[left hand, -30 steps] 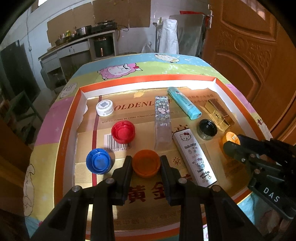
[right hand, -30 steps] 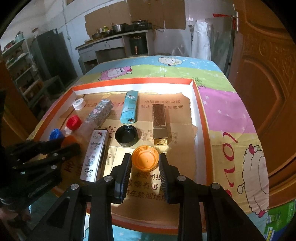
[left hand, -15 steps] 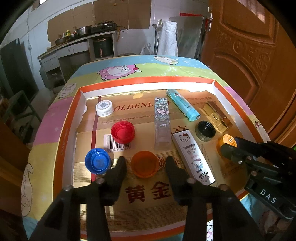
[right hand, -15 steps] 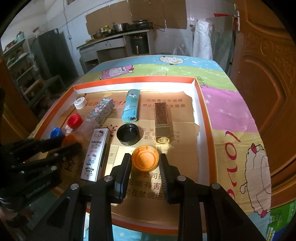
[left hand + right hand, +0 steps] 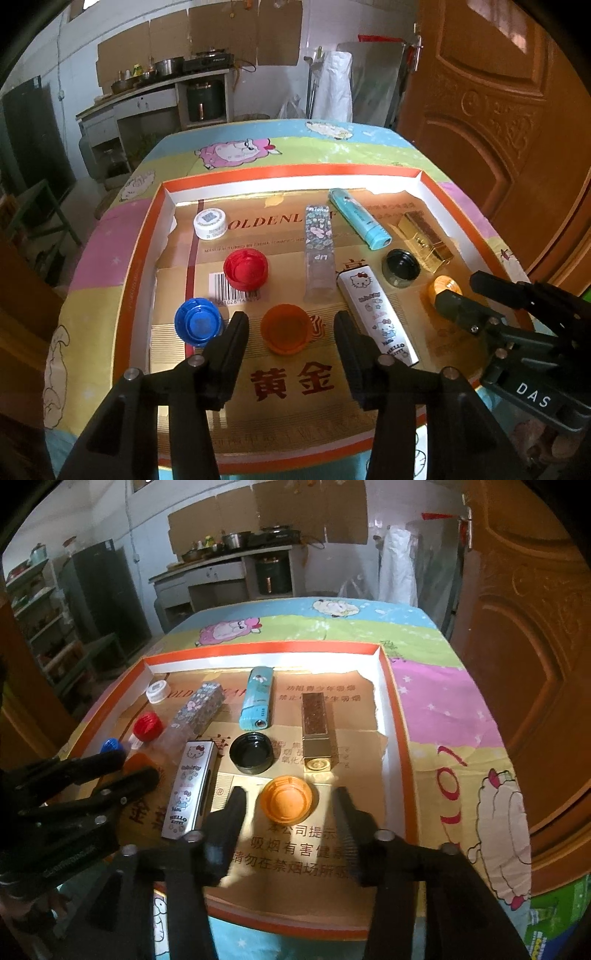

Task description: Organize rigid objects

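Fingers of both grippers are standing spread, holding nothing. We are positioning the left gripper point(image 5: 291, 328) so its fingers are flanking the round dark-orange plastic bottle cap point(image 5: 287, 328) without touching it. We are positioning the right gripper point(image 5: 290, 805) likewise, with a gap on either side of the round light-orange plastic lid point(image 5: 288, 798).

Both caps are resting on the flattened cardboard lining the shallow orange-rimmed cardboard tray point(image 5: 295, 170), which is sitting on the worktop's cartoon-sheep tablecloth point(image 5: 236, 151).

We are noting these items lying flat in the tray:
- blue bottle cap point(image 5: 197, 326), left of the dark-orange cap
- red bottle cap point(image 5: 245, 268), behind it
- white cap point(image 5: 209, 223), far left
- Hello Kitty white rectangular case point(image 5: 376, 317), right of the left gripper
- black round lid point(image 5: 252, 752)
- gold rectangular lipstick case point(image 5: 315, 729)
- teal lighter point(image 5: 258, 697)
- floral-printed clear lip tube point(image 5: 318, 249)
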Demonstrator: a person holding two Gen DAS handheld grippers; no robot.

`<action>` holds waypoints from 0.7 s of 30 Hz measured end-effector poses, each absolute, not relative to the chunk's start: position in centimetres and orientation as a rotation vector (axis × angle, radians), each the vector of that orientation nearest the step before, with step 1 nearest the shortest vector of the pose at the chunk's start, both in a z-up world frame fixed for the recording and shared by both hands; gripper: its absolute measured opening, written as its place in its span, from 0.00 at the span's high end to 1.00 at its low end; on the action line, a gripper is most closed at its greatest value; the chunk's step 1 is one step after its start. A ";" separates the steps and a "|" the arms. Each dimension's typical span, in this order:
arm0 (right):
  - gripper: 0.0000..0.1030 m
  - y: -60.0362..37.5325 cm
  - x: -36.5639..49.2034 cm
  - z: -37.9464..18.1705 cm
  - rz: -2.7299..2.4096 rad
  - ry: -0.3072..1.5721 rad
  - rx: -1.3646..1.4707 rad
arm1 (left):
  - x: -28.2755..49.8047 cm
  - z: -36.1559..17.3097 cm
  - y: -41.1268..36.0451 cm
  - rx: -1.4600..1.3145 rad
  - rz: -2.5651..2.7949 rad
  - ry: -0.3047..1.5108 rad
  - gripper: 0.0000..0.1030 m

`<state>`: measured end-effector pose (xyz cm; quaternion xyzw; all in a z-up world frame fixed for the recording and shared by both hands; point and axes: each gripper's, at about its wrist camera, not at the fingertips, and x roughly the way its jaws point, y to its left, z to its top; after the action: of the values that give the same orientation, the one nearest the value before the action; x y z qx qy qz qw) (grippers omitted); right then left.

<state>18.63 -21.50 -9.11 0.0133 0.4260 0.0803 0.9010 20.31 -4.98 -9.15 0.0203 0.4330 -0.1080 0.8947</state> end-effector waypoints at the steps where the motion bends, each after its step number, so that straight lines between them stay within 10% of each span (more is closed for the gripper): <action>1: 0.47 -21.6 18.5 -9.0 0.163 0.877 0.028 | 20.1 -9.0 -4.9 0.038 -0.225 0.892 0.52; 5: 0.44 -21.7 18.0 -8.4 0.155 0.868 0.034 | 19.5 -8.2 -4.6 0.025 -0.226 0.869 0.39; 21: 0.37 -21.4 14.3 -5.6 0.107 0.811 0.059 | 16.6 -5.7 -3.3 -0.028 -0.198 0.812 0.39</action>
<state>14.28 -21.42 -5.58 0.0286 0.3940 0.0519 0.9172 16.59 -3.33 -5.69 -0.0138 0.3942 -0.0962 0.9139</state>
